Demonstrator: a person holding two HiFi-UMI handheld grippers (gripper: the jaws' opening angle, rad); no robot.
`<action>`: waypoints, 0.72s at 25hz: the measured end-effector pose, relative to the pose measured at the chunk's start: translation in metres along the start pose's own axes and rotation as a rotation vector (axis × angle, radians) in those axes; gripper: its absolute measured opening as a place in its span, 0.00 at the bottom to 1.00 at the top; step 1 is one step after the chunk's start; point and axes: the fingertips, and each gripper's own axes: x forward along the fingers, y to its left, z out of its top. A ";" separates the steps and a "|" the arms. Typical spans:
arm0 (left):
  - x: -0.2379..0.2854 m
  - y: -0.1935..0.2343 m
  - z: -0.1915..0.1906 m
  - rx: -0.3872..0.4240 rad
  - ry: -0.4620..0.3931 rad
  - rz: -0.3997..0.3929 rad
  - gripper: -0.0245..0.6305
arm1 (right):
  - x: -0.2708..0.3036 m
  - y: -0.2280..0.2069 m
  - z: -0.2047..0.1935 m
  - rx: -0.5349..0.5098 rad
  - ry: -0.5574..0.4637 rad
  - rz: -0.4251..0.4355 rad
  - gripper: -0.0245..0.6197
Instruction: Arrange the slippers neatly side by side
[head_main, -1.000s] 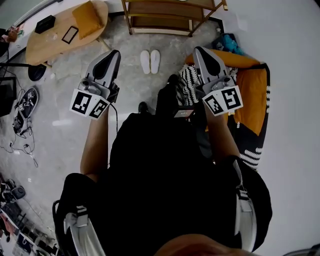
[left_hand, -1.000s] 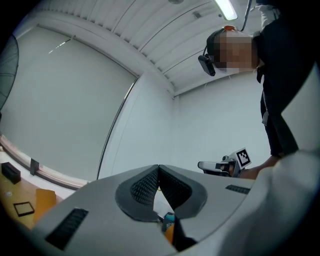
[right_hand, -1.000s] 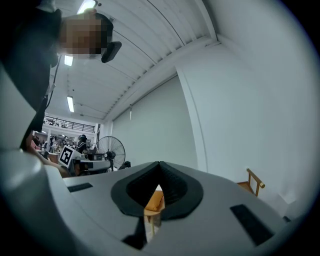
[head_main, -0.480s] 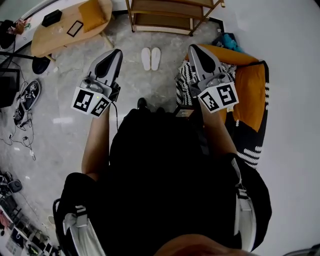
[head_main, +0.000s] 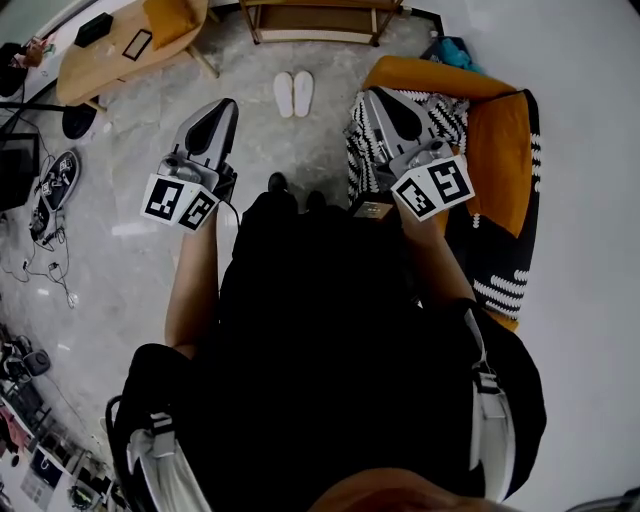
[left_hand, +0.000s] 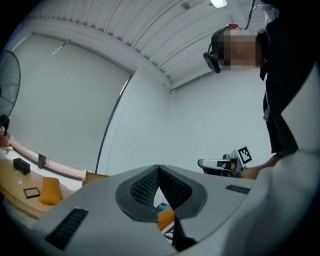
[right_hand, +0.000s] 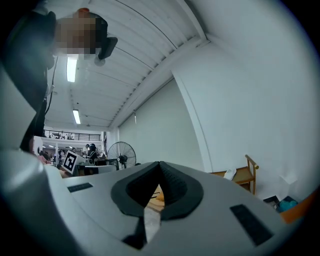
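Note:
Two white slippers lie side by side on the grey floor in front of a wooden shelf, toes toward it. I hold both grippers level at chest height, well above the floor and short of the slippers. My left gripper is shut with nothing between its pads. My right gripper is shut and empty too, its pads meeting at the tip. Each gripper shows in the other's view: the right gripper and the left gripper.
An orange floor cushion with a black-and-white patterned blanket lies at the right, under my right gripper. A wooden table stands at the far left. Cables and dark shoes litter the left floor. A standing fan is farther off.
The slippers and shelf have slid up the head view as the person and both grippers moved back from them. The right gripper now hangs over the patterned blanket. Both stay shut.

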 end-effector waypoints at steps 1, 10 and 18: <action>-0.002 -0.004 -0.002 -0.005 0.002 0.003 0.06 | -0.004 0.000 0.000 0.001 -0.002 0.001 0.09; -0.002 -0.025 -0.005 0.040 0.012 0.042 0.06 | -0.021 -0.001 0.005 -0.014 -0.008 0.058 0.09; -0.001 -0.019 0.008 0.054 -0.002 0.024 0.06 | -0.017 0.009 0.001 -0.029 0.011 0.057 0.09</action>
